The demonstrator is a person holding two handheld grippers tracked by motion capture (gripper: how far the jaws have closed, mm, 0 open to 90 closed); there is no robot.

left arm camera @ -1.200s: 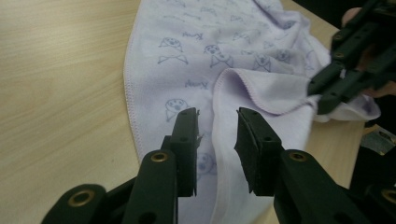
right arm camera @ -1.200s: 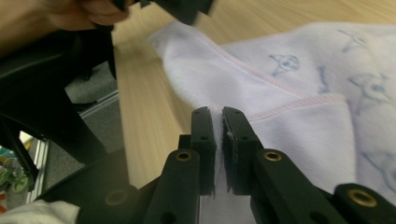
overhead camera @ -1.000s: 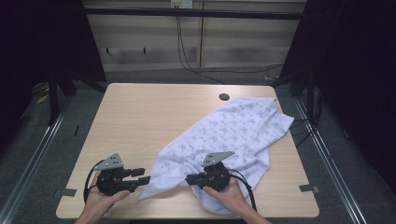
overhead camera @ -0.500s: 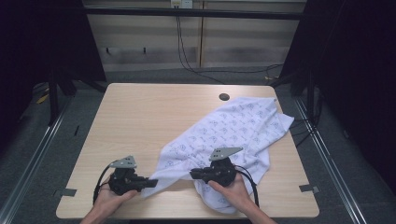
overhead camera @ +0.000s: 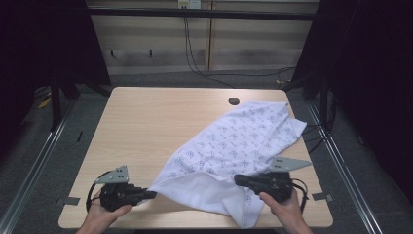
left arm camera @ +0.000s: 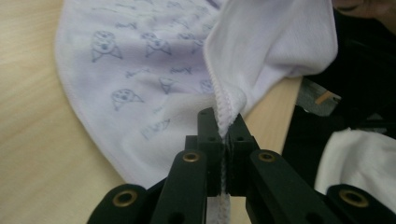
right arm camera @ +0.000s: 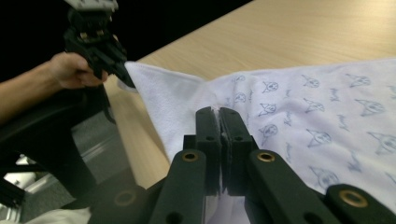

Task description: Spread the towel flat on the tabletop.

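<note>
A: While the printed cloth (overhead camera: 234, 146) is lying slantwise across the right half of the desk (overhead camera: 146, 126), which way is its long axis running?

B: It is stretching from the near edge, roughly midway along, up toward the far right corner, close to the round hole (overhead camera: 234, 101) there. Its near hem is being held off the wood between the two tongs.

A: And the tongs themselves?

B: The left gripper (overhead camera: 152, 194) is sitting near the near left corner with its jaws having just closed; in the left gripper view the stitched hem is pinched between the pads (left arm camera: 223, 122). The right gripper (overhead camera: 238, 179) is hovering by the near right part of the desk, jaws pressed together on the same cloth's edge, as the right gripper view (right arm camera: 219, 122) is showing.

A: Which hand is nearer the bulk of the fabric?

B: The right one; most of the cloth is lying beyond and beside it, while the left is holding just a corner. I'm judging the next move as spreading the hem taut along the near edge.
</note>
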